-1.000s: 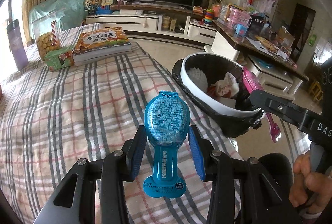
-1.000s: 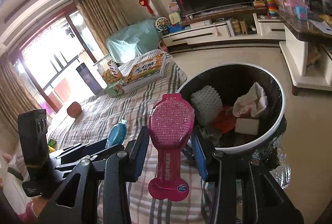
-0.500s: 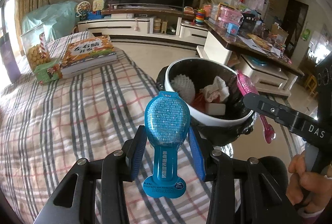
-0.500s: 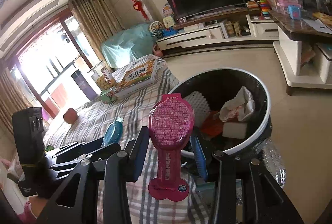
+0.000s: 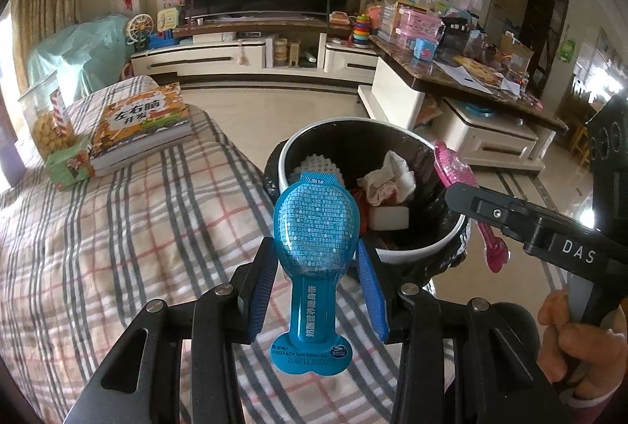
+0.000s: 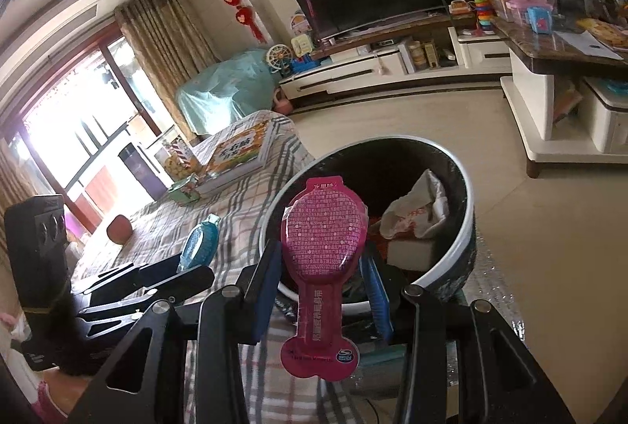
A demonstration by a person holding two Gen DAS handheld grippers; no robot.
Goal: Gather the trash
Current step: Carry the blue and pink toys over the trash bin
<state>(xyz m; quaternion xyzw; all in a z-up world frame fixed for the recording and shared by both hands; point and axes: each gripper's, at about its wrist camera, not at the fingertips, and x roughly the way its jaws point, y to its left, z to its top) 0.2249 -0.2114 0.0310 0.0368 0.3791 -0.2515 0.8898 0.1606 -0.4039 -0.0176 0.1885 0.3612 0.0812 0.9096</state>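
Observation:
My left gripper (image 5: pixel 316 259) is shut on a blue spoon-shaped packet (image 5: pixel 314 227), held upright over the edge of the plaid-covered table (image 5: pixel 117 227). My right gripper (image 6: pixel 320 261) is shut on a matching pink packet (image 6: pixel 324 227). That pink packet (image 5: pixel 455 169) and the right gripper's finger (image 5: pixel 510 212) show over the bin's right rim in the left wrist view. The round white-rimmed bin (image 5: pixel 416 251) with a black liner stands just beyond the table edge and holds crumpled paper (image 5: pixel 388 176) and white foam. In the right wrist view the bin (image 6: pixel 467 227) lies straight ahead, the blue packet (image 6: pixel 198 241) to its left.
A stack of books (image 5: pixel 141 125), a green box (image 5: pixel 68 161) and a jar of snacks (image 5: pixel 43 117) sit at the table's far left. A low white coffee table (image 5: pixel 471 110) crowded with items stands right of the bin. A TV unit (image 5: pixel 255 59) lines the far wall.
Both grippers have travelled toward the bin with their packets still held; the bin now sits closer and more central in both views. The jaws have not changed.

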